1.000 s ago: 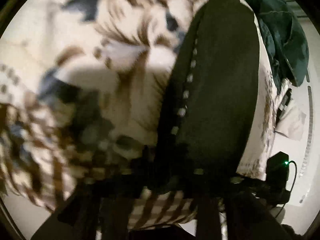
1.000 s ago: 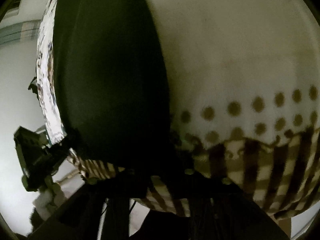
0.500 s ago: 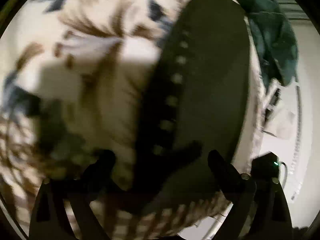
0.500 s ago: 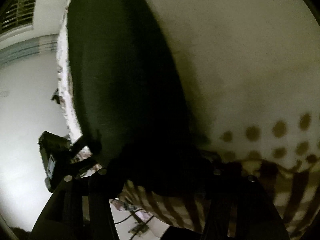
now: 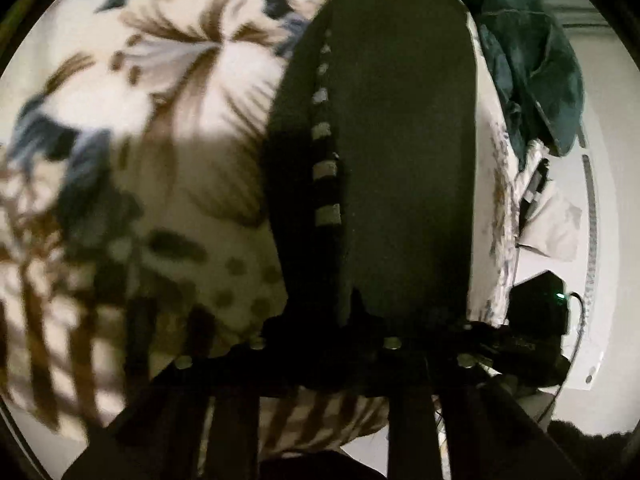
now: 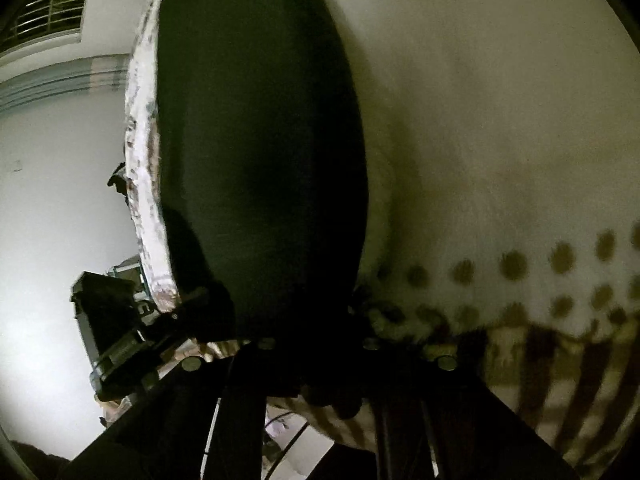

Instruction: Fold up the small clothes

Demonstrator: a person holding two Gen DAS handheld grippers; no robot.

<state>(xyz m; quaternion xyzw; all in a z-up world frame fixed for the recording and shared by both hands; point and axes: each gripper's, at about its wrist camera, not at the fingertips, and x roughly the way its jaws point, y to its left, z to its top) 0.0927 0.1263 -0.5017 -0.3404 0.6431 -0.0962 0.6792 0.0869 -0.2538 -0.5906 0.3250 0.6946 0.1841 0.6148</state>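
A dark, near-black garment [image 5: 400,168] with a row of pale grey dashes along one seam lies stretched lengthwise on a floral bedsheet [image 5: 160,80]. My left gripper [image 5: 324,356] is shut on its near edge. In the right wrist view the same dark garment [image 6: 260,140] runs away from me, and my right gripper [image 6: 320,364] is shut on its near edge. The other gripper [image 6: 120,320] shows at the garment's left side.
A dark green garment [image 5: 532,64] is piled at the far right of the bed. A white cloth [image 5: 552,228] and a black device with a green light [image 5: 540,308] lie beside it. The sheet has brown dots and stripes [image 6: 560,320]. White wall at left [image 6: 60,200].
Half a second ago the left jaws stood open around the garment's edge; now they are closed on it. The right gripper has also drawn in on the garment edge.
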